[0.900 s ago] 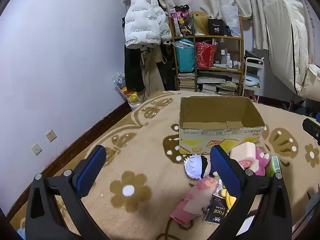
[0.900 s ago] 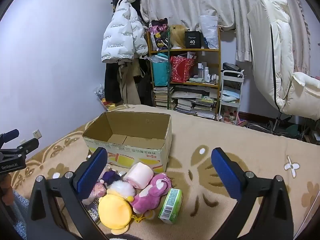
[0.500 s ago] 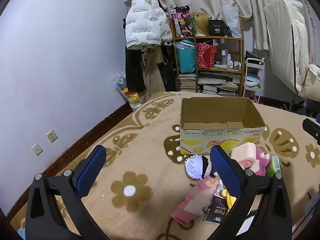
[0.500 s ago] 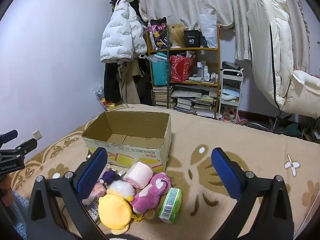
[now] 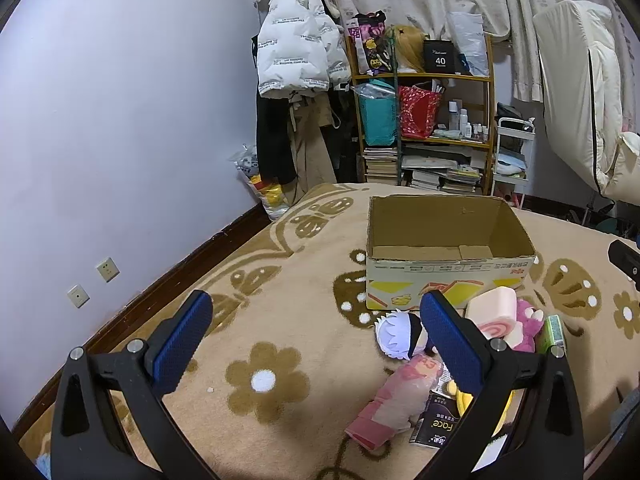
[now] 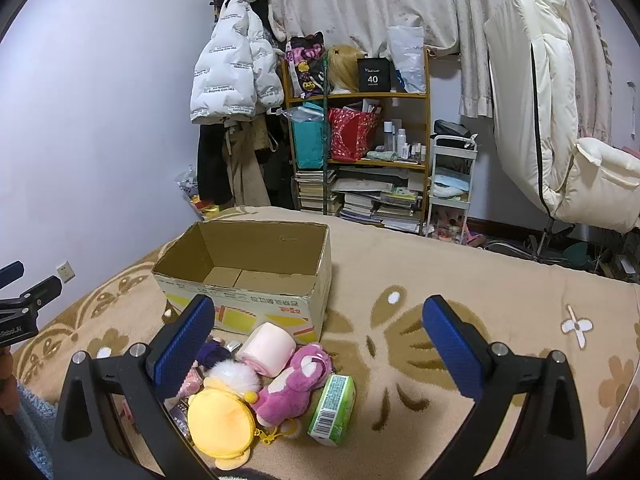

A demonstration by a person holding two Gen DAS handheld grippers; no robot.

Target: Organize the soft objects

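An open, empty cardboard box (image 5: pixel 448 268) (image 6: pixel 256 280) stands on the patterned blanket. In front of it lies a pile of soft things: a pink roll-cake plush (image 6: pixel 267 348) (image 5: pixel 490 312), a magenta bear plush (image 6: pixel 294 384), a yellow round plush (image 6: pixel 220 420), a white-haired doll (image 5: pixel 396 334), a pink packet (image 5: pixel 394 404) and a green tissue pack (image 6: pixel 334 408). My left gripper (image 5: pixel 316 340) is open and empty, left of the pile. My right gripper (image 6: pixel 320 348) is open and empty, above the pile's right side.
A shelf (image 6: pixel 360 152) with books and bags, hanging coats (image 6: pixel 236 80) and a white trolley (image 6: pixel 452 176) stand against the back wall. A cream chair (image 6: pixel 560 120) is at the right. A black sachet (image 5: pixel 436 424) lies in the pile. Bare blanket (image 6: pixel 460 280) extends right.
Both views have shifted only very slightly; the grippers stay open and nothing in the pile has moved.
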